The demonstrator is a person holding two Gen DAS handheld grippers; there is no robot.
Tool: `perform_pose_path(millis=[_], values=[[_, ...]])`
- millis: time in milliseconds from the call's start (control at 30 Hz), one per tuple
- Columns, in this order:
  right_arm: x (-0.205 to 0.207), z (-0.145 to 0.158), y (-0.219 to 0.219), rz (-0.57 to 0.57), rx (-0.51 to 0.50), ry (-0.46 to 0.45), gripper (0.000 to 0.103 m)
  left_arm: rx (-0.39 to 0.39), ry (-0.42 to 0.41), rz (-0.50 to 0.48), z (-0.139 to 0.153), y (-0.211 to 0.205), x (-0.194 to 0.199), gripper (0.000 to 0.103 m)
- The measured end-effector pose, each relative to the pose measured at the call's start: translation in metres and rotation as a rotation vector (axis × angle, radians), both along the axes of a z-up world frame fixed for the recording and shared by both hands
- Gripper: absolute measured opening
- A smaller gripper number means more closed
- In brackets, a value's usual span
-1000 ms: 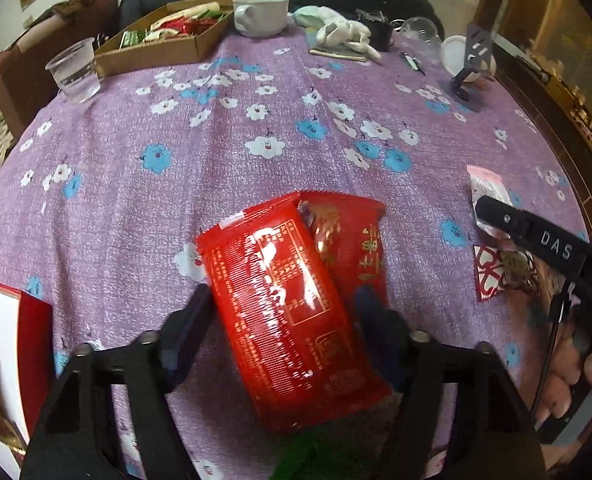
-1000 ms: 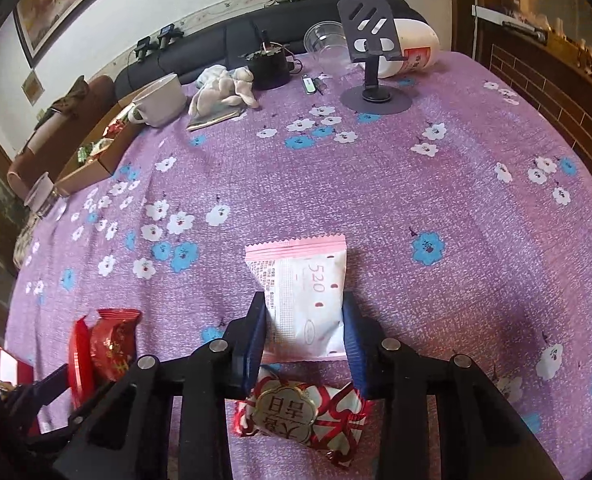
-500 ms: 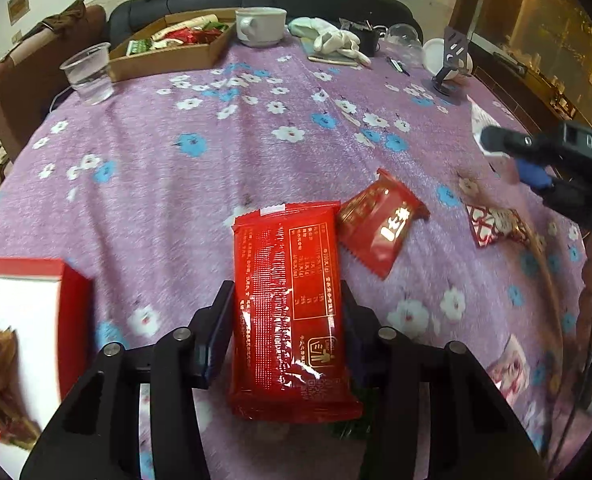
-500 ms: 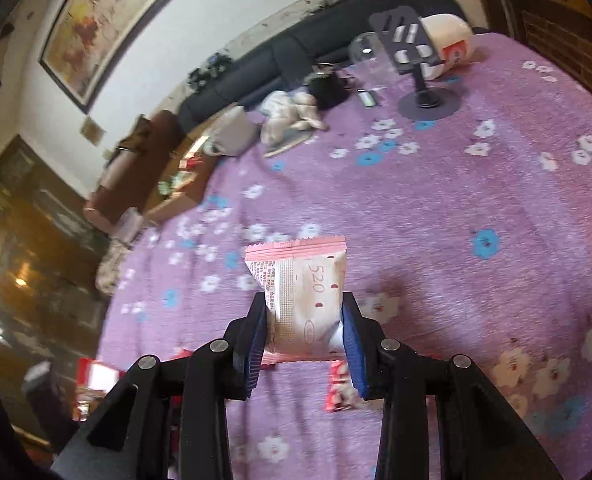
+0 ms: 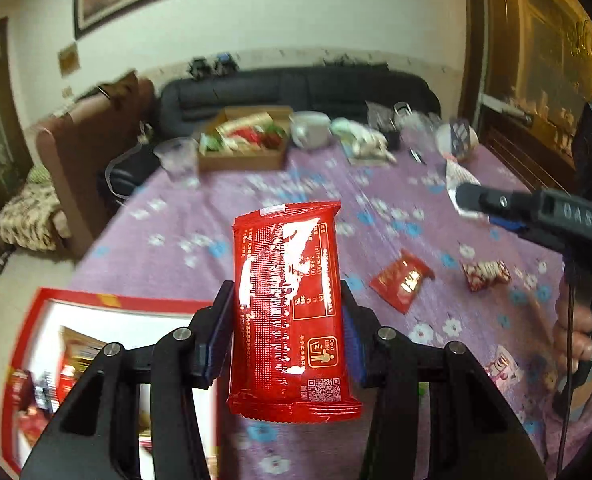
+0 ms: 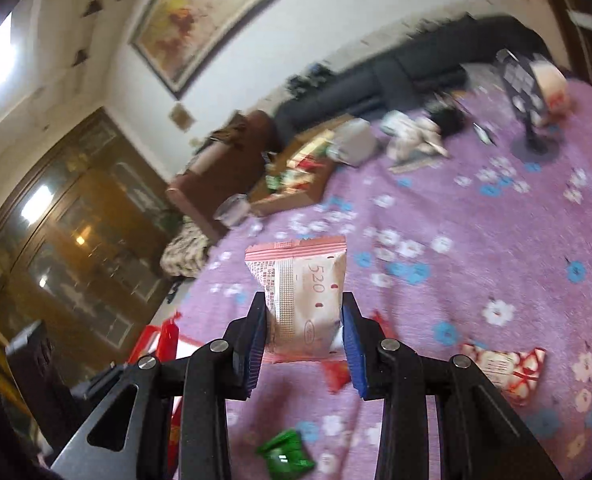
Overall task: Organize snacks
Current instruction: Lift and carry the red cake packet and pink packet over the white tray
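Left tool [image 5: 287,336]: jaws clamped on the sides of the red pack [image 5: 289,312], which stands upright between the blue pads, lifted clear of the bench [image 5: 223,216]. These jaws closed in during the last second and the pack is gripped between them. Below and left of it, the red-rimmed box [image 5: 107,304] with a white inside holds some snacks; contents blurred.

Right tool [image 6: 302,340]: jaws pressed on both sides of the pink-white pack [image 6: 302,292], printed "520", held upright above the bench. Under this tool lies a green wrapper [image 6: 285,454]. Just right, a red-and-white candy [image 6: 504,364] lies on the cloth.

Left view, middle distance: a small red sachet [image 5: 402,280] lies on the purple flowered cloth, right of the red pack, with the red-and-white candy beyond it to the right. The right tool enters from the right edge, with a hand [image 5: 584,332] on its grip.

Far end: a cardboard tray [image 5: 243,140] with mixed snacks, a clear cup [image 5: 175,158] to its left, a white mug [image 5: 312,130] to its right. Dark sofa [image 5: 296,88] behind.
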State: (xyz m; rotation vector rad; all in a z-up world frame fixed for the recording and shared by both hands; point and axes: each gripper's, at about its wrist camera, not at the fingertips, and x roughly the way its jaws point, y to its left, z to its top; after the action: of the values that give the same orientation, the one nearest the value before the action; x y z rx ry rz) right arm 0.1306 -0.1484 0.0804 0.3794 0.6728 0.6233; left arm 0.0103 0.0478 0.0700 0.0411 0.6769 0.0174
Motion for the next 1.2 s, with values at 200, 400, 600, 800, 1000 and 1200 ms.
perform_pose_path(millis=[200, 400, 600, 800, 1000, 1200], values=[[-0.031, 0.019, 0.027, 0.063, -0.013, -0.155, 0.035, 0.05, -0.095, 0.028, 0.019, 0.009, -0.019, 0.046], [-0.044, 0.022, 0.043, 0.097, -0.037, -0.206, 0.035, 0.111, -0.16, 0.061, 0.033, 0.011, -0.032, 0.046], [-0.043, 0.019, 0.046, 0.106, -0.048, -0.205, 0.035, 0.129, -0.184, 0.092, 0.039, 0.017, -0.039, 0.046], [-0.041, 0.015, 0.051, 0.118, -0.066, -0.207, 0.035, 0.129, -0.185, 0.104, 0.037, 0.02, -0.04, 0.046], [-0.043, 0.013, 0.053, 0.121, -0.077, -0.207, 0.035, 0.126, -0.181, 0.111, 0.035, 0.021, -0.042, 0.046], [-0.048, 0.013, 0.056, 0.122, -0.087, -0.202, 0.035, 0.122, -0.174, 0.116, 0.035, 0.024, -0.042, 0.046]])
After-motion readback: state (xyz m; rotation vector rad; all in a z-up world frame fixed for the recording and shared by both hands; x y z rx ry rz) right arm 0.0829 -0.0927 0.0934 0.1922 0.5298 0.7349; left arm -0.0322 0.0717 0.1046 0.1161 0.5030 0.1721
